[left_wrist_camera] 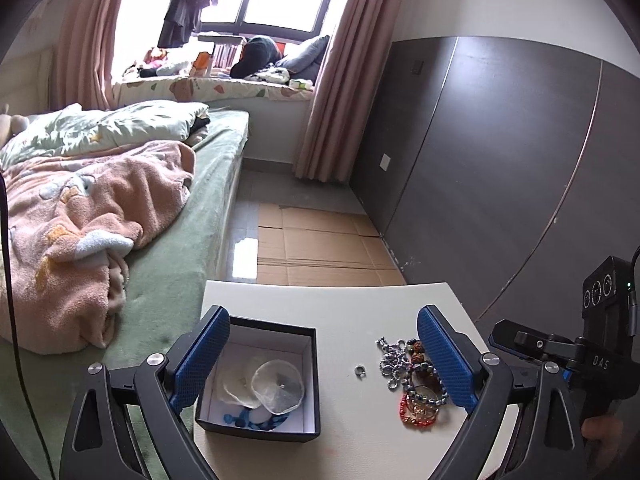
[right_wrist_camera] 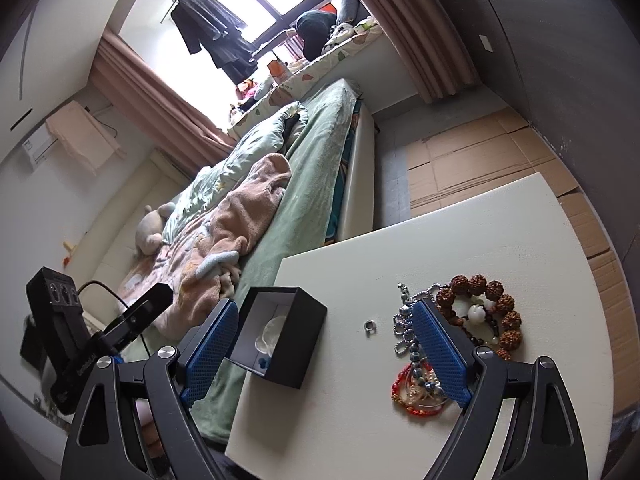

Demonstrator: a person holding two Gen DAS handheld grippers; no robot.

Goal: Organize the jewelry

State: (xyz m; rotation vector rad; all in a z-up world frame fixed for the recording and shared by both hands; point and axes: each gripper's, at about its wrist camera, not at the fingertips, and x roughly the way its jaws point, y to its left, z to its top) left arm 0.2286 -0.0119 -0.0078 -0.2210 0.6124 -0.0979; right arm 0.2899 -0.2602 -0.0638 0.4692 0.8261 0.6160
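Observation:
A small black box with a white lining stands on the white table, holding translucent round pouches and blue beads. My left gripper is open above the table, its left pad over the box's near left side. Right of the box lie a small metal ring and a tangled jewelry pile. In the right wrist view my right gripper is open with nothing pressed between its pads, the box and the ring ahead. A brown bead bracelet, a silver chain and a red bead bracelet lie by its right pad.
A bed with a green sheet and a pink blanket borders the table's left side. Flattened cardboard covers the floor beyond the table, beside a dark grey wall panel. The other tool's black housing shows at the right.

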